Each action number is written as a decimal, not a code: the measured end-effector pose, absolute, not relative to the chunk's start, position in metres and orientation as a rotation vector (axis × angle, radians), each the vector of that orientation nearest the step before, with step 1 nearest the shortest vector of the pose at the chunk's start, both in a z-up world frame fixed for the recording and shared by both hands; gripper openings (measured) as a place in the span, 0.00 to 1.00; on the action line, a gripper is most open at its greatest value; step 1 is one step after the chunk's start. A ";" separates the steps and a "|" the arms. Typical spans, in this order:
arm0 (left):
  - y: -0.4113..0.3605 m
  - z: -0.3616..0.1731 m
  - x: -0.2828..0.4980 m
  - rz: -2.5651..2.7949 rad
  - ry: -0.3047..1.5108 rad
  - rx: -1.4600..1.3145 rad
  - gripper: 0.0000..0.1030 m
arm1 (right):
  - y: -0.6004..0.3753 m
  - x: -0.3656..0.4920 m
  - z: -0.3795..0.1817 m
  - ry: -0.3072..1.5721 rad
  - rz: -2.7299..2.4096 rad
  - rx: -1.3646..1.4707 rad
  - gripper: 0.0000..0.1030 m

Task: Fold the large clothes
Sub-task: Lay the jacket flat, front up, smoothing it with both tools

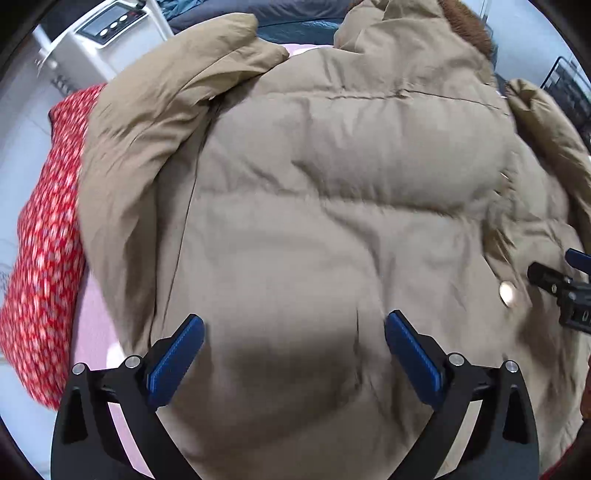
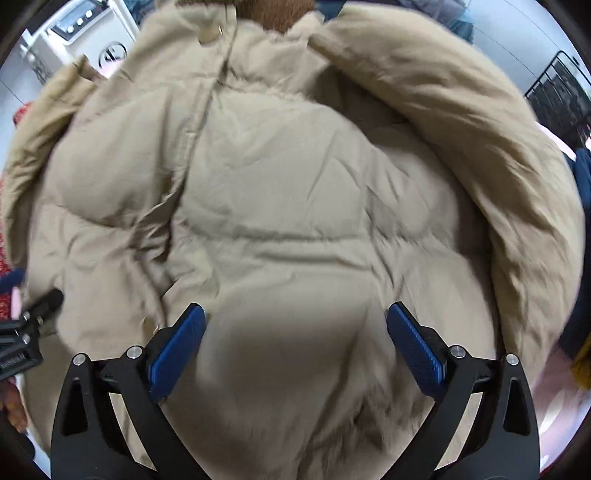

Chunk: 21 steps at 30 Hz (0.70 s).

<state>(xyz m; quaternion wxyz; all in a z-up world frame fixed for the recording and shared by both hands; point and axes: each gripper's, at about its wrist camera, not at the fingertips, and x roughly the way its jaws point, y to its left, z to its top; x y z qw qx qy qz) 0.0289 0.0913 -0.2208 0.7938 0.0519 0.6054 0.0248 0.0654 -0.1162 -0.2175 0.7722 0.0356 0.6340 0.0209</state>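
Observation:
A tan puffer jacket (image 1: 332,206) lies spread flat and fills both views, with a brown fleece collar (image 1: 469,26) at its far end. One sleeve (image 1: 155,110) is folded along its left side. In the right wrist view the jacket (image 2: 280,206) has its other sleeve (image 2: 480,140) curving down the right side. My left gripper (image 1: 294,325) hangs open just above the jacket's lower body, nothing between its blue pads. My right gripper (image 2: 295,314) is open too, above the lower hem area, empty. Each gripper shows at the edge of the other's view.
A red floral cloth (image 1: 44,236) lies left of the jacket on a pink sheet (image 1: 96,325). A white appliance (image 1: 99,33) stands at the far left. A dark wire rack (image 2: 561,96) stands at the far right. Dark blue bedding (image 1: 295,18) lies beyond the collar.

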 end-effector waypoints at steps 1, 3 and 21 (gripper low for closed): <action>0.092 -0.218 0.021 0.054 1.299 0.104 0.94 | -0.119 0.060 -0.213 1.360 0.045 0.078 0.95; 0.093 -0.213 0.006 0.060 1.299 0.099 0.94 | -0.125 0.051 -0.202 1.323 0.025 0.064 0.95; 0.072 -0.181 -0.009 0.078 1.278 0.177 0.94 | -0.171 0.136 -0.194 1.189 -0.151 -0.344 0.77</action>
